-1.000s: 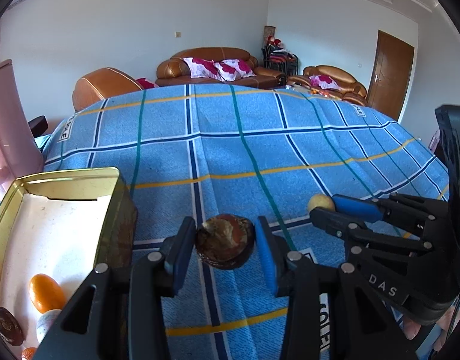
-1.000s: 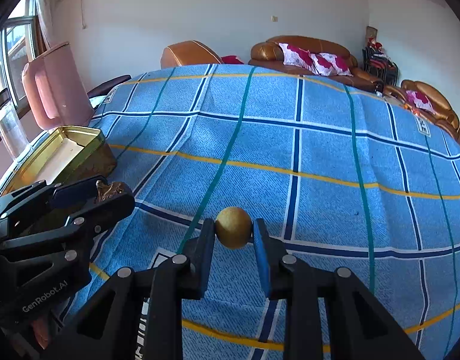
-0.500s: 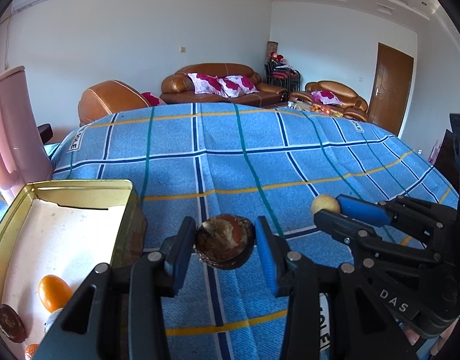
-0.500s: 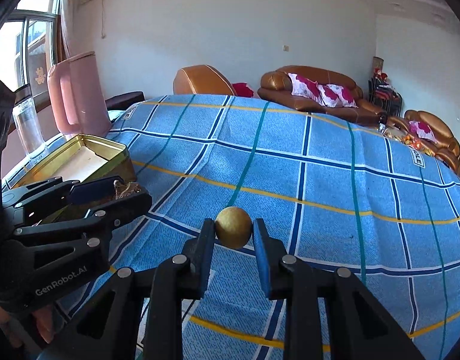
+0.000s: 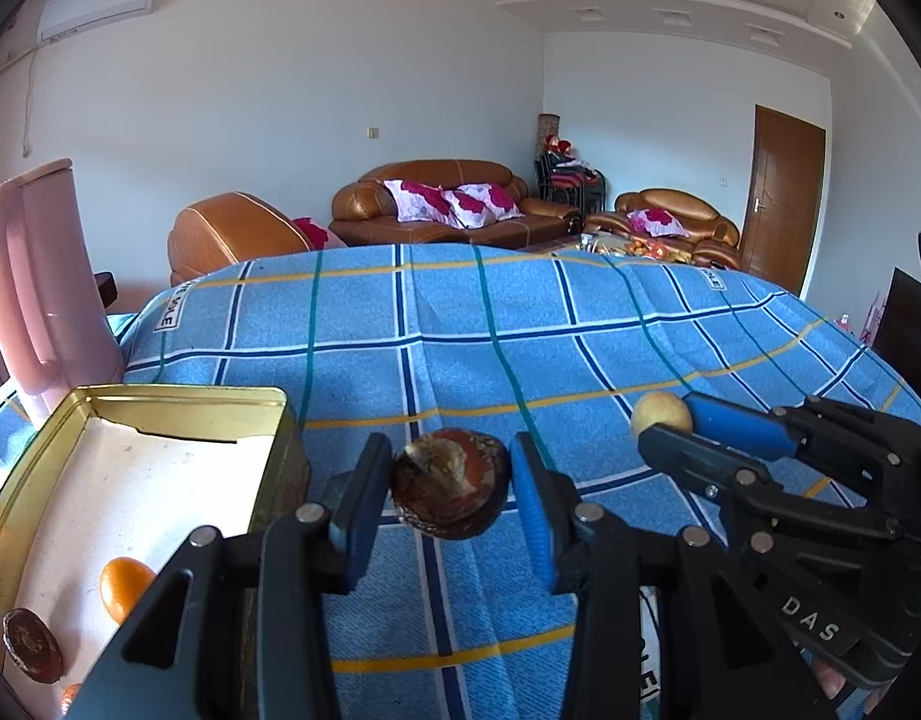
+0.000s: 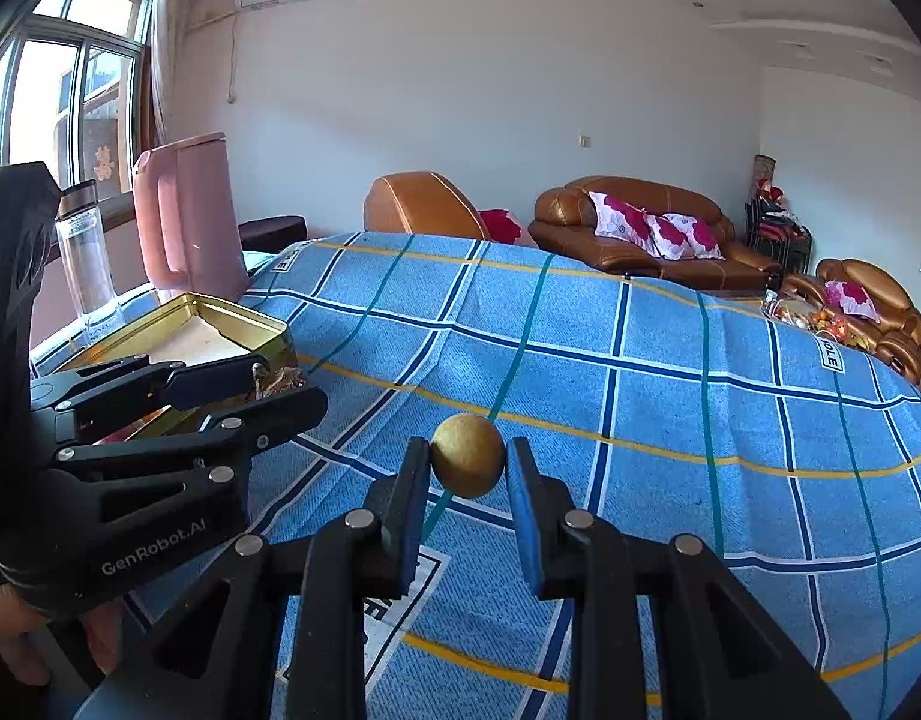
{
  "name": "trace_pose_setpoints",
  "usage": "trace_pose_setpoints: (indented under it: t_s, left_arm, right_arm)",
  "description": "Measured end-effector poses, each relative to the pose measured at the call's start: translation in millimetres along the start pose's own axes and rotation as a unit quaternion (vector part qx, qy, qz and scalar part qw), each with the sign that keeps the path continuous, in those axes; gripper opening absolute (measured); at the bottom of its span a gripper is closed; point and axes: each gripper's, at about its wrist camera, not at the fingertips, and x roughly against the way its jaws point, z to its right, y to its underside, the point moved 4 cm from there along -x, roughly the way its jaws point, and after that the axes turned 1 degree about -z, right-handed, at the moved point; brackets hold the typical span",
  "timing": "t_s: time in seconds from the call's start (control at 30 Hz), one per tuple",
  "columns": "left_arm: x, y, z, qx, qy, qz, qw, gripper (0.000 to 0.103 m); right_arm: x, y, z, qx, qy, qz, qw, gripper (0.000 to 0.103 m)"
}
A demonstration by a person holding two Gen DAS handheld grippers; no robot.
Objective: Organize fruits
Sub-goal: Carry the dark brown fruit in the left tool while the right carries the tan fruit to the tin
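Note:
My left gripper (image 5: 451, 489) is shut on a dark brown mangosteen (image 5: 451, 495) and holds it above the blue checked cloth, just right of a gold tin box (image 5: 190, 414). The box holds an orange fruit (image 5: 124, 588), a dark brown fruit (image 5: 33, 645) and others at its near end. My right gripper (image 6: 467, 465) is shut on a small round yellow-brown fruit (image 6: 467, 463) above the cloth. It also shows in the left wrist view (image 5: 661, 414). The left gripper shows in the right wrist view (image 6: 268, 384), beside the box (image 6: 220, 324).
A pink jug (image 5: 40, 282) stands behind the box, and a clear bottle (image 6: 88, 264) stands next to it. The blue checked cloth (image 5: 520, 324) covers the table. Brown sofas (image 5: 448, 204) stand behind it.
Both grippers have risen with their fruits still held, and the views have tilted up. The left gripper has come closer to the tin box.

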Motion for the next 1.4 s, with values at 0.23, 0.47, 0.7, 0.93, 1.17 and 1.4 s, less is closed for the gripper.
trace_pose_setpoints:
  t_s: [0.23, 0.47, 0.7, 0.93, 1.17, 1.4]
  left_arm:
    - [6, -1, 1, -0.004, -0.004, 0.019, 0.9998, 0.042]
    - [12, -2, 2, -0.006, -0.007, 0.034, 0.9994, 0.042]
    - [20, -2, 4, -0.013, -0.011, 0.054, 0.9984, 0.042]
    - [30, -3, 7, -0.022, -0.020, 0.079, 0.9965, 0.042]
    - [36, -3, 6, -0.017, -0.022, 0.094, 0.9952, 0.042]
    - [41, -2, 5, -0.016, -0.021, 0.100, 0.9947, 0.042]
  right_arm:
    - [8, 0, -1, 0.001, -0.003, 0.018, 1.000, 0.028]
    - [16, 1, -2, 0.003, 0.000, 0.037, 0.999, 0.028]
    - [24, 2, -4, 0.006, 0.004, 0.054, 0.999, 0.028]
    - [32, 3, -9, 0.015, 0.011, 0.074, 0.997, 0.028]
    - [38, 3, -11, 0.018, 0.015, 0.087, 0.996, 0.028]
    - [40, 3, -14, 0.019, 0.016, 0.090, 0.996, 0.028]
